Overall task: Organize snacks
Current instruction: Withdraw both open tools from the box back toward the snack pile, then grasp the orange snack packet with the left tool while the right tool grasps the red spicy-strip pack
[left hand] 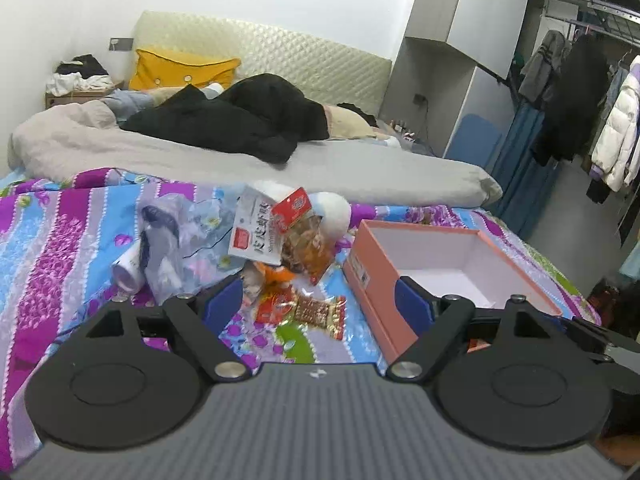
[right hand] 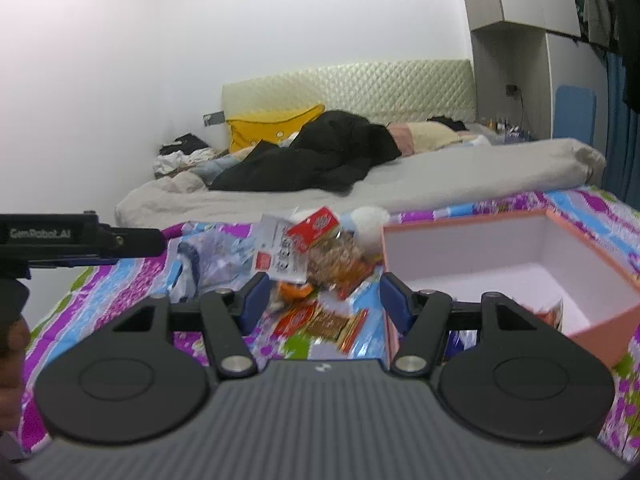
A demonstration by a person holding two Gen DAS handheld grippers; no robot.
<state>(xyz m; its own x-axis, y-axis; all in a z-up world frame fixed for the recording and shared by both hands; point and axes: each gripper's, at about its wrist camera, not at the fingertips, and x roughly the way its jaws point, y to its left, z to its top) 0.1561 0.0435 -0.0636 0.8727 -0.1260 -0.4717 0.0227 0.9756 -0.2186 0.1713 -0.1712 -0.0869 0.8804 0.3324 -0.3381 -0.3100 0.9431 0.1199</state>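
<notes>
A pile of snack packets [left hand: 296, 236] lies on the floral bedspread: a white packet with red label [left hand: 256, 228], a clear bag of brown snacks with a red header [left hand: 308, 248], and a flat red-gold packet [left hand: 316, 312] nearest me. An open pink box [left hand: 372, 276] with a white inside stands to the right of them. My left gripper [left hand: 320, 304] is open and empty, just short of the flat packet. My right gripper [right hand: 320, 300] is open and empty over the same pile [right hand: 320, 256], beside the pink box [right hand: 472, 220]. A packet [right hand: 550, 314] lies in the box.
A crumpled clear plastic bag [left hand: 172, 240] and a white tube [left hand: 128, 272] lie left of the pile. A grey duvet [left hand: 240, 160] with black clothes [left hand: 240, 116] fills the far bed. A wardrobe and clothes rack [left hand: 580, 100] stand right. The left gripper's body [right hand: 80, 240] shows at left.
</notes>
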